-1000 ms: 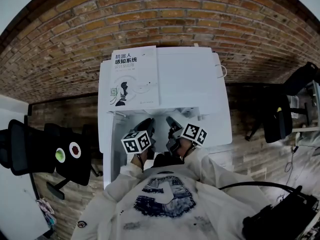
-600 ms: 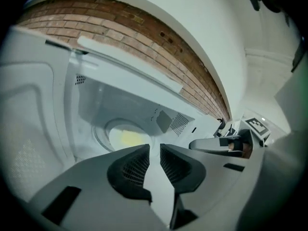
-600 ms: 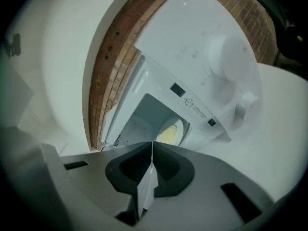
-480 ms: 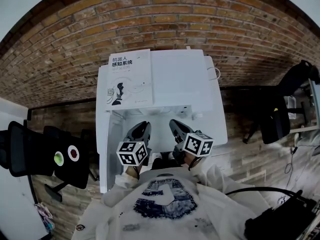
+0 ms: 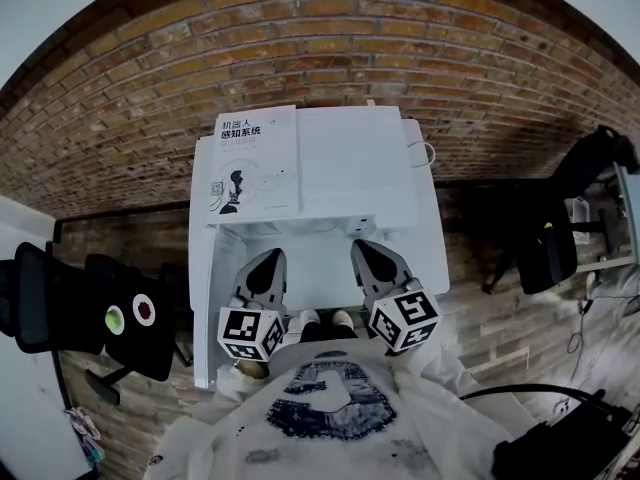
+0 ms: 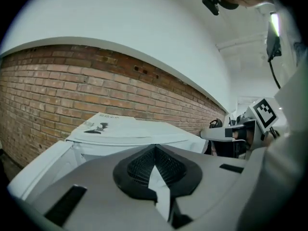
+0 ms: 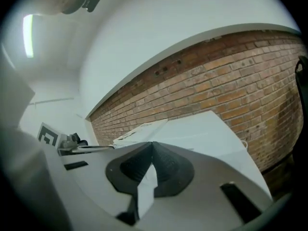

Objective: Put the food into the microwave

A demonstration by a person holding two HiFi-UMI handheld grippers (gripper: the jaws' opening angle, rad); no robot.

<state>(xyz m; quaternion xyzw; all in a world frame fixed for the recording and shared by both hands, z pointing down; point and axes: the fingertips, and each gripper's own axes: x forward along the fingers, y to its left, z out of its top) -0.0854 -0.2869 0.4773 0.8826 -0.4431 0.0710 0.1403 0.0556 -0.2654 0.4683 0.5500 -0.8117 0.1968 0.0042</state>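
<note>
A white microwave [image 5: 350, 168] stands against the brick wall, seen from above in the head view. A book [image 5: 255, 163] with a white cover lies on its top at the left. My left gripper [image 5: 268, 258] and right gripper [image 5: 362, 248] hover side by side over the microwave's front edge, both pointing at the wall. Each is shut with its tips meeting and nothing between them. The left gripper view shows the left gripper [image 6: 154, 148] aimed at the microwave's top [image 6: 144, 131] and the book [image 6: 103, 125]. No food shows in any view.
A brick wall [image 5: 300, 48] runs behind the microwave. Black office chairs stand at the left [image 5: 80, 308] and at the right [image 5: 555, 238]. A white cable loop [image 5: 428, 153] hangs at the microwave's right rear corner. A black bag [image 5: 560, 448] lies at the lower right.
Both grippers have drawn back from the microwave's front towards the person's chest and spread a little apart. Both stay shut.
</note>
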